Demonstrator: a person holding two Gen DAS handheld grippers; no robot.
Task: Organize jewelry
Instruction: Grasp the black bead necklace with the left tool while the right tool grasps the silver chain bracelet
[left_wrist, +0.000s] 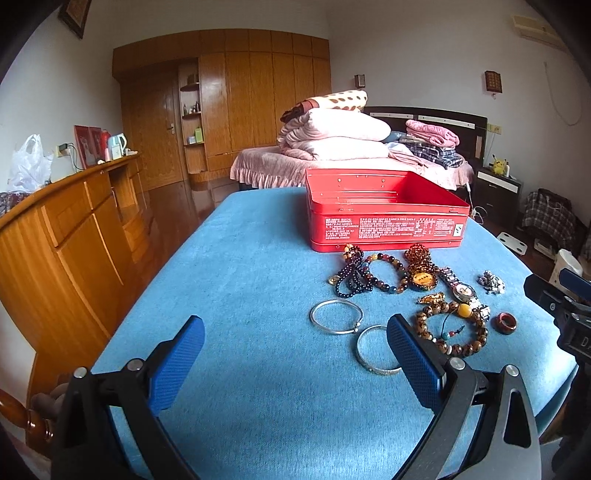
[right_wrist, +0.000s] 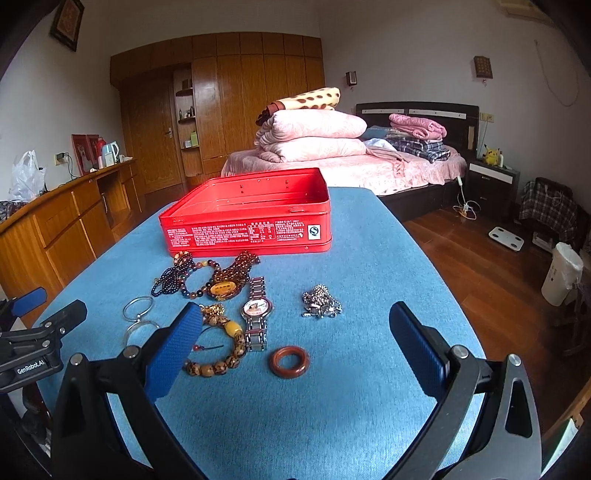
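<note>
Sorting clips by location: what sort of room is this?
Most likely a home bedroom: a bed stacked with folded quilts, a wooden wardrobe along the far wall, and a nightstand beside the bed.

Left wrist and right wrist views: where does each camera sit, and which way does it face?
Left wrist: on the left gripper, facing the red tin and bed; the right gripper shows at right.
Right wrist: on the right gripper, facing likewise from further right; the left gripper shows at left.
Shared: tin, red ring, watch, blue table.
</note>
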